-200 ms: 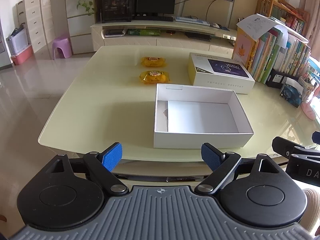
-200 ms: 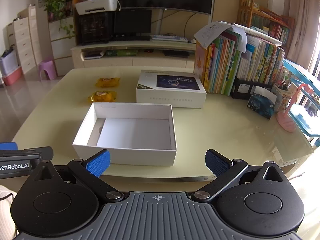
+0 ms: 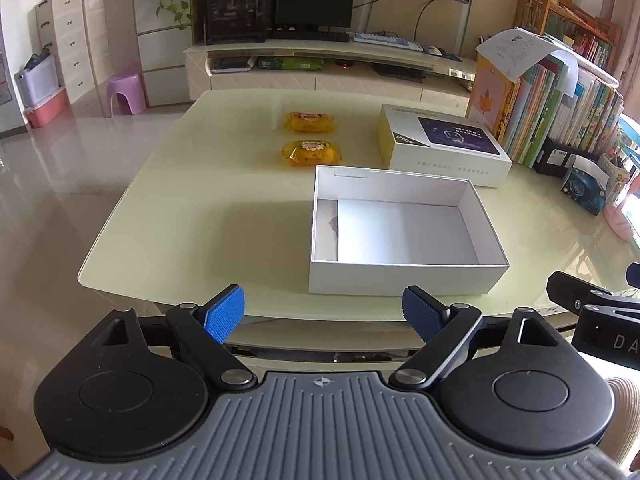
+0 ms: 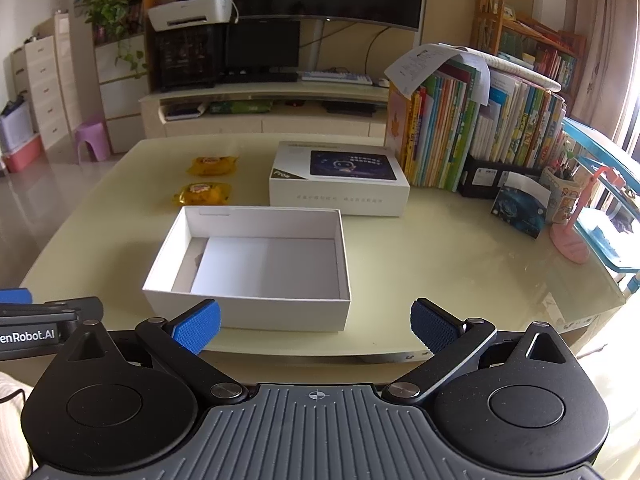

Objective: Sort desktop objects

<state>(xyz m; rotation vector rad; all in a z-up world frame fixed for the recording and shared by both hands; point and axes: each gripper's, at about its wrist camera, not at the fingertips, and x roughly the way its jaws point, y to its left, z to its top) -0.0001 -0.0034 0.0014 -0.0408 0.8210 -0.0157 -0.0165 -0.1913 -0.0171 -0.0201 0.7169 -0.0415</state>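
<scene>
Resting near the front edge of the glossy, pale yellow-green table (image 3: 192, 200) is one open white cardboard box (image 3: 400, 280), rectangular and matte, its inside bare but for a flat white insert. Behind it, toward the right edge, lies one closed white box (image 3: 444, 160) with a dark printed panel on its lid. Two snack packets (image 3: 310, 152) in crinkled yellow wrap lie one behind the other at mid-table, left of the closed box. A row of upright books (image 4: 480, 132) lines the right edge. The left half of the table is bare and smooth. Both grippers hang just off the front edge: left gripper (image 3: 323, 312) and right gripper (image 4: 316, 322) each with ribbed blue pads wide apart, holding nothing.
</scene>
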